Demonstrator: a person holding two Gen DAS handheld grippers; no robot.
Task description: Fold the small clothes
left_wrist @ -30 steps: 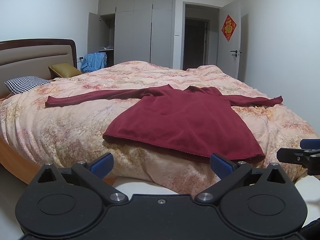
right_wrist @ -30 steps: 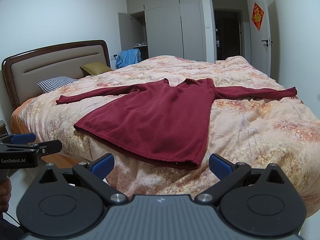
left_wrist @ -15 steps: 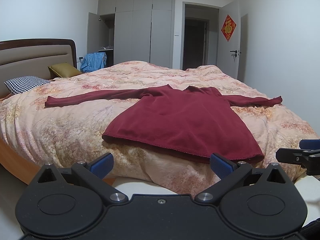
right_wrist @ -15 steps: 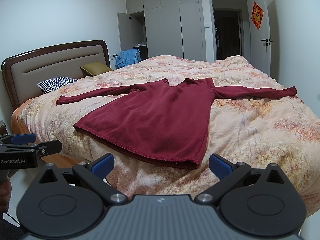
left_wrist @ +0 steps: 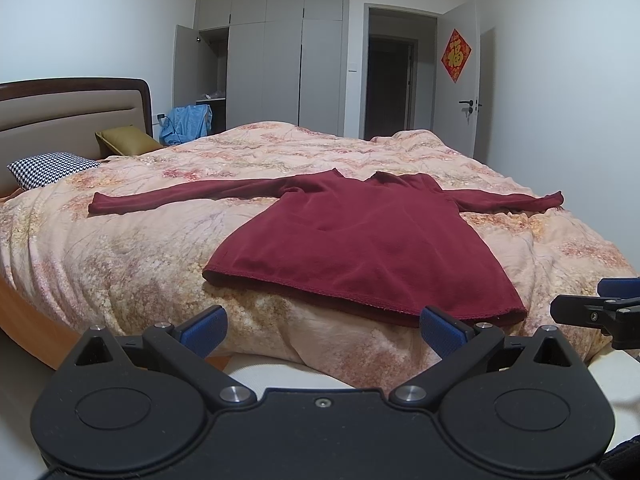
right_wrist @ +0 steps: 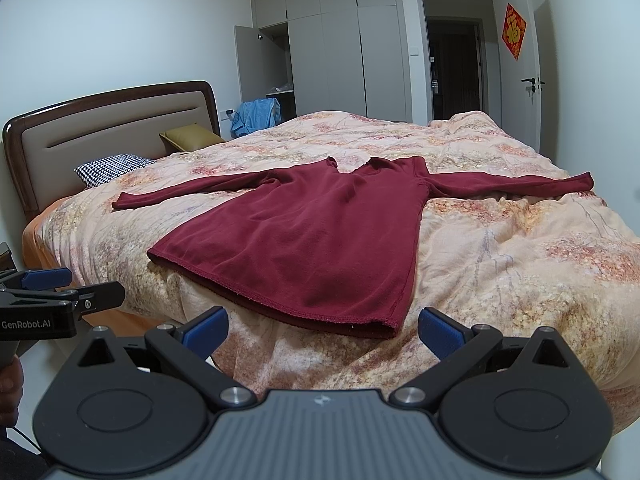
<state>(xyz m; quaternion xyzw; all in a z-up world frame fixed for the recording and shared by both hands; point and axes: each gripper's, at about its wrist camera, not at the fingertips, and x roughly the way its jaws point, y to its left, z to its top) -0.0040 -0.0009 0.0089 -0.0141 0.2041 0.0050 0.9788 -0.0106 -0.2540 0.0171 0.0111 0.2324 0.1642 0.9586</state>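
Observation:
A dark red long-sleeved top [left_wrist: 360, 240] [right_wrist: 316, 232] lies flat on the bed, sleeves stretched out to both sides, hem toward me at the bed's near edge. My left gripper [left_wrist: 323, 328] hovers open just short of the hem, nothing between its blue pads. My right gripper [right_wrist: 322, 328] is also open and empty, in front of the hem's right corner. Each gripper shows at the edge of the other's view: the right gripper [left_wrist: 596, 312] and the left gripper [right_wrist: 60, 292].
The bed carries a pink floral quilt [left_wrist: 120, 264] [right_wrist: 520, 248]. A houndstooth pillow [left_wrist: 48, 166], an olive cushion [left_wrist: 124, 140] and the headboard [right_wrist: 100, 136] are at far left. Wardrobe [left_wrist: 280, 60] and an open door [left_wrist: 460, 80] stand behind.

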